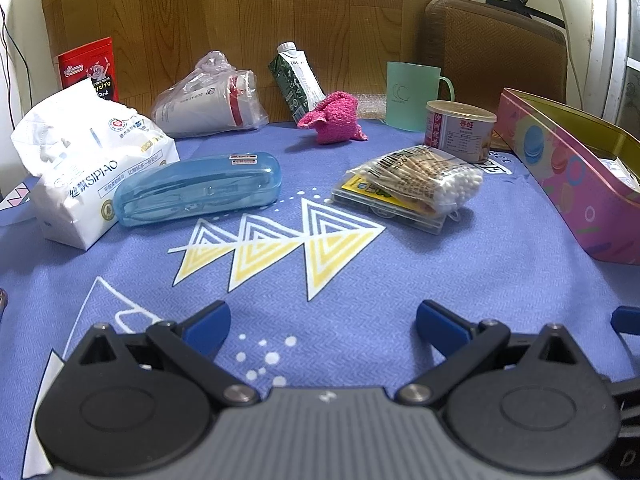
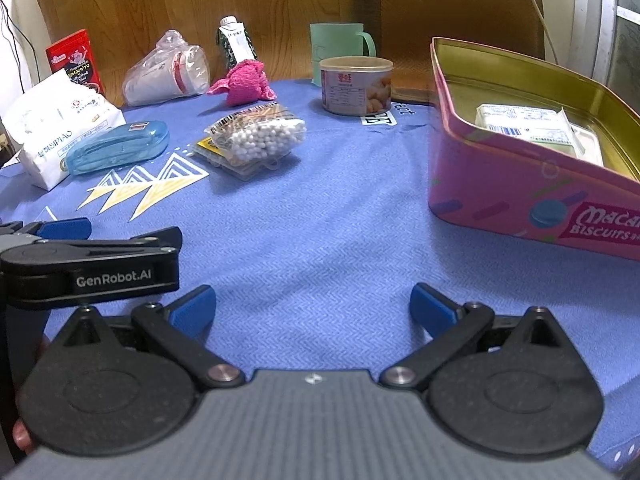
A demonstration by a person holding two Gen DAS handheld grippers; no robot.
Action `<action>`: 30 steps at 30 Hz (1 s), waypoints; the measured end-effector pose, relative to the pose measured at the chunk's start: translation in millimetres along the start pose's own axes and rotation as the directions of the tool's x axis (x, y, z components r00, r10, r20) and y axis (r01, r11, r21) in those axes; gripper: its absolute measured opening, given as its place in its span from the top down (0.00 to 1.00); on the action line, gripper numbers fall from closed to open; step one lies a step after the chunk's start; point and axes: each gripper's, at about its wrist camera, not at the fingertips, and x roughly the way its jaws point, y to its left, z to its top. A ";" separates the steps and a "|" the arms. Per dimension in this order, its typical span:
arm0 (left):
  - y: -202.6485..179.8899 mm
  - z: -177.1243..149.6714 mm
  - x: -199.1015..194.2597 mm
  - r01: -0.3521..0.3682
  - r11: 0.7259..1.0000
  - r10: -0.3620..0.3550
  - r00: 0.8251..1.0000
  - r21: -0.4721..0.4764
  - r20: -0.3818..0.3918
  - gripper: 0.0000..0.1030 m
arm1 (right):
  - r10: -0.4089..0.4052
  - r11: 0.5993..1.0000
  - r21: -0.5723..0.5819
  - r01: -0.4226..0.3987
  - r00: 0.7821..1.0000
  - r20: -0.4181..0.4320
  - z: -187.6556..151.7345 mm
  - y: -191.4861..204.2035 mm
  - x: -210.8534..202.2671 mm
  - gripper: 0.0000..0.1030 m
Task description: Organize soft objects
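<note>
Well ahead of both gaping claws (image 1: 323, 326) (image 2: 312, 310) — pink cloth (image 1: 334, 118).

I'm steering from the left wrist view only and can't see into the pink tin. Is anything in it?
Observer: Yes. In the right wrist view the pink tin holds a flat white packet against its far side.
Operator: Is the right gripper holding anything?
Observer: No, the right gripper is open and empty over bare cloth.
Operator: What does the tin's front say?
Observer: "Biscuits" shows on a red label; the rest runs out of frame.
</note>
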 end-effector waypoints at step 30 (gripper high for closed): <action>10.2 -2.4 -3.3 -0.030 0.999 0.030 1.000 -0.026 -0.007 0.00 | 0.013 1.000 -0.027 -0.013 1.000 -0.011 2.6 11.9 4.0 0.00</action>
